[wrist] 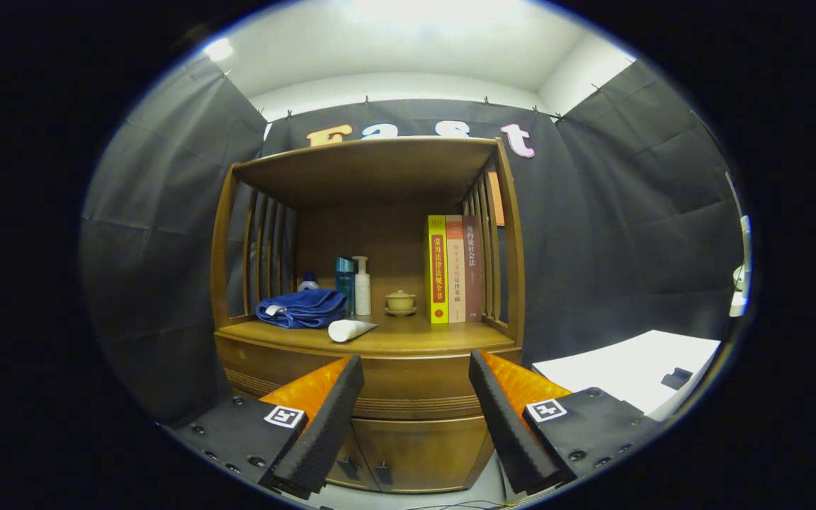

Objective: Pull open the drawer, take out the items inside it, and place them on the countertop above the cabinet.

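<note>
Before cabinet: we are holding the claw [415, 418] spread, gripping nothing.
Drawer [415, 386]: sitting closed.
Table [408, 338]: carrying towel [302, 308], tube [349, 329]; stage unclear.

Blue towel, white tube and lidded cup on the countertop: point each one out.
Blue towel [302, 309], gripper view, on the middle of its folded bulk.
White tube [349, 329], gripper view, on its lying body, in front of the towel.
Lidded cup [400, 301], gripper view, on its bowl, left of the books.
</note>
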Demonstrator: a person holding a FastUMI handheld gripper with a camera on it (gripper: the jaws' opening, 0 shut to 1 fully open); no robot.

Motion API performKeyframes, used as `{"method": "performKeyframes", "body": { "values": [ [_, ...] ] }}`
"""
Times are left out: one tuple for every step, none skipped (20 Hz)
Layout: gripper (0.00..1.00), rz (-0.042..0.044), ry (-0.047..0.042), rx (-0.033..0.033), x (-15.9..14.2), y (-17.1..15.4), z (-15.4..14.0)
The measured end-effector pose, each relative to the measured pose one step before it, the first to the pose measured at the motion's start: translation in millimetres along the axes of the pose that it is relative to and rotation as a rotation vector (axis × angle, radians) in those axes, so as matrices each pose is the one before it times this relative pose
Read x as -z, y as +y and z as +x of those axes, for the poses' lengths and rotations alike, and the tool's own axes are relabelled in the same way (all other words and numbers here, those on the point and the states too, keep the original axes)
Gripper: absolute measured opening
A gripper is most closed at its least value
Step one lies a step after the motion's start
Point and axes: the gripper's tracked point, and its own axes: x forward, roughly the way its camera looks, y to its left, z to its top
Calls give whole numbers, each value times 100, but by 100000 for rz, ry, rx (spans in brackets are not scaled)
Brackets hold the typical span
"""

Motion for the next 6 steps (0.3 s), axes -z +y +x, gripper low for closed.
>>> {"method": "performKeyframes", "body": {
  "values": [
    [98,-94,-302,-1662,14,458,-183],
    [98,-230,-164,-1101,-62,437,-41],
    [98,75,-192,-873,-86,140,-146],
    [98,-436,-1097,-971,-301,265,-54],
    [98,-988,-1136,163,-292,-205,35],
    [98,393,-862,275,-370,-127,-23]
  ]
}}
